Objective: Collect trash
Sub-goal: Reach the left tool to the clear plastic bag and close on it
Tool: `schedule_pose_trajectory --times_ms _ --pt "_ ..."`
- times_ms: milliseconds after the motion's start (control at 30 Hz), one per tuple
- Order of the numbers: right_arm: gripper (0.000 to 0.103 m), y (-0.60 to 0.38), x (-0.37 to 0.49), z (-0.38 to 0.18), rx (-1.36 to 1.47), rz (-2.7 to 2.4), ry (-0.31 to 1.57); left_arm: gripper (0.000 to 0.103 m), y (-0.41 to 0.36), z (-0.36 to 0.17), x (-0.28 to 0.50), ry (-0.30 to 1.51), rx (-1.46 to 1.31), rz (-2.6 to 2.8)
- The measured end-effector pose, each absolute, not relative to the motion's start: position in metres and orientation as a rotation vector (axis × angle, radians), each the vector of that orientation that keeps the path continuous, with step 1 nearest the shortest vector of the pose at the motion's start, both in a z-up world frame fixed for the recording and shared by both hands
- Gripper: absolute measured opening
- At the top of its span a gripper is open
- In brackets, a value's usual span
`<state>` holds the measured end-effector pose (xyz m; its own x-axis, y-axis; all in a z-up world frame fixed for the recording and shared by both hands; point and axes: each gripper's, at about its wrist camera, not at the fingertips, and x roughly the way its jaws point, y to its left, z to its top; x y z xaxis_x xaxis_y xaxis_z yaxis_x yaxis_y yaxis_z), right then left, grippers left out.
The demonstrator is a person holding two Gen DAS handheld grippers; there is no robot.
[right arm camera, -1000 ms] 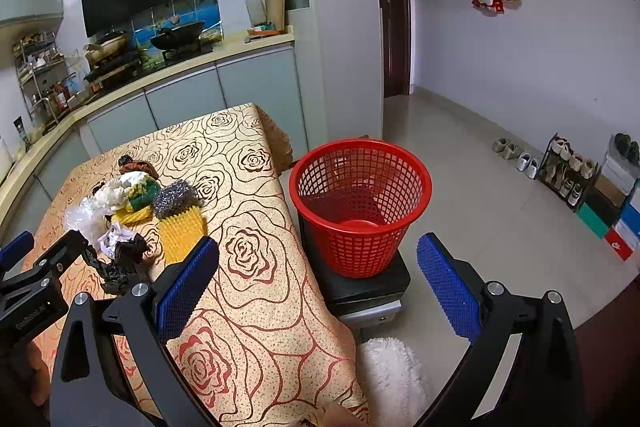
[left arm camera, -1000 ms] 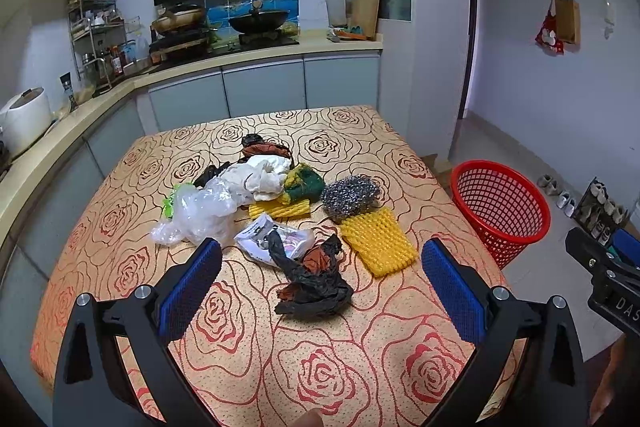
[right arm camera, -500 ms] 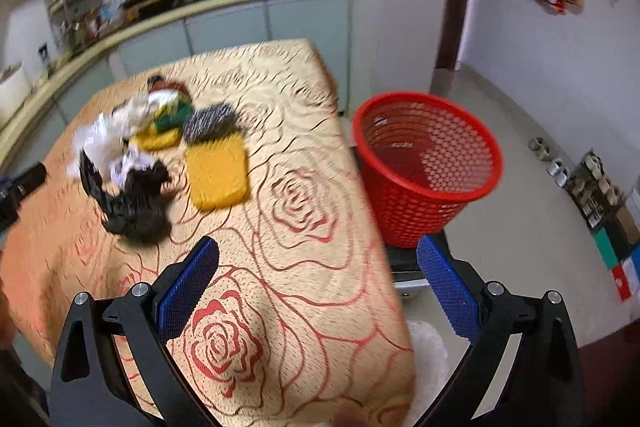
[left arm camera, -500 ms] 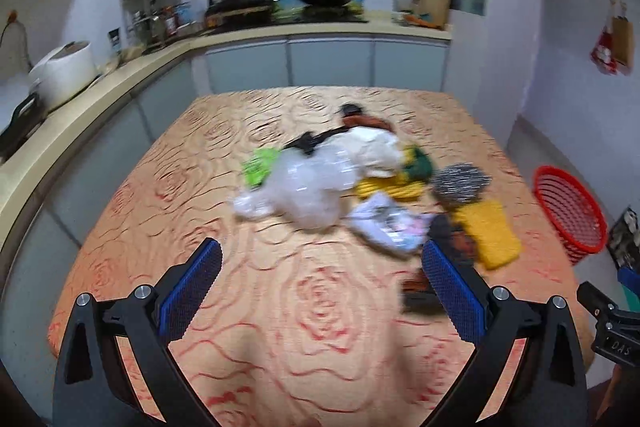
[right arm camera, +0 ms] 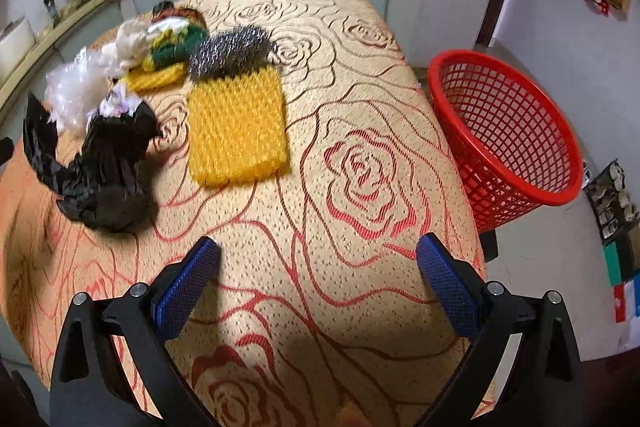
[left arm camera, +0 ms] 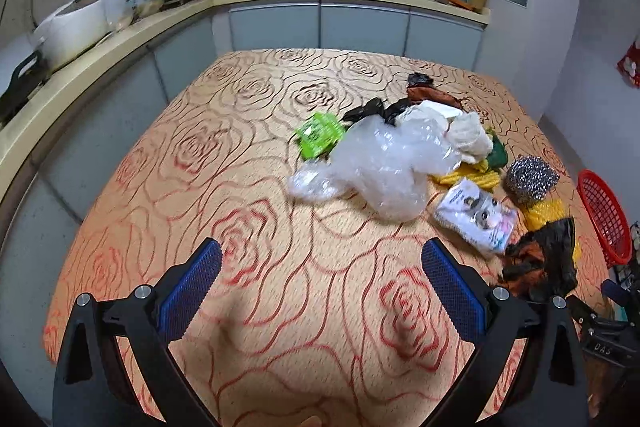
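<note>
Beside the rose-patterned table (right arm camera: 360,99), the red basket (right arm camera: 508,131) looks empty; both claws (left arm camera: 320,291) (right arm camera: 316,287) gape apart, holding nothing.

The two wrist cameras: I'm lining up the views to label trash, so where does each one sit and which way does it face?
Left wrist: sits behind the open left claw, above the near table, facing the clear plastic bag and kitchen counter; the other claw's black frame shows at the lower right edge.
Right wrist: sits behind the open right claw, facing the table's right edge and the red basket on the floor side.
Shared: yellow foam net, steel scourer, black bag, red basket.
</note>
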<state>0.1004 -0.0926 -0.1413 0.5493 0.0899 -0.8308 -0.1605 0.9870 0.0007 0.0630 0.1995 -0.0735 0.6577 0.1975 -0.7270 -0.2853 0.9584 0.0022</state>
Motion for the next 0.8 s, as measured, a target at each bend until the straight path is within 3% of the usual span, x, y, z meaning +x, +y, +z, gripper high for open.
schedule_pose_trajectory --times_ms 600,633,700,800 --pt "0.097 -0.094 0.100 -0.140 -0.097 0.192 1.008 0.095 0.191 -0.105 0.170 0.935 -0.070 0.138" --pt "0.097 -0.094 0.099 -0.140 -0.098 0.197 1.007 0.092 0.191 -0.107 0.172 0.939 -0.064 0.139" --pt "0.097 -0.094 0.097 -0.140 -0.102 0.206 1.003 0.065 0.192 -0.113 0.173 0.953 -0.071 0.120" --pt "0.097 -0.094 0.096 -0.140 -0.104 0.214 1.000 0.044 0.196 -0.124 0.175 0.987 -0.096 0.102"
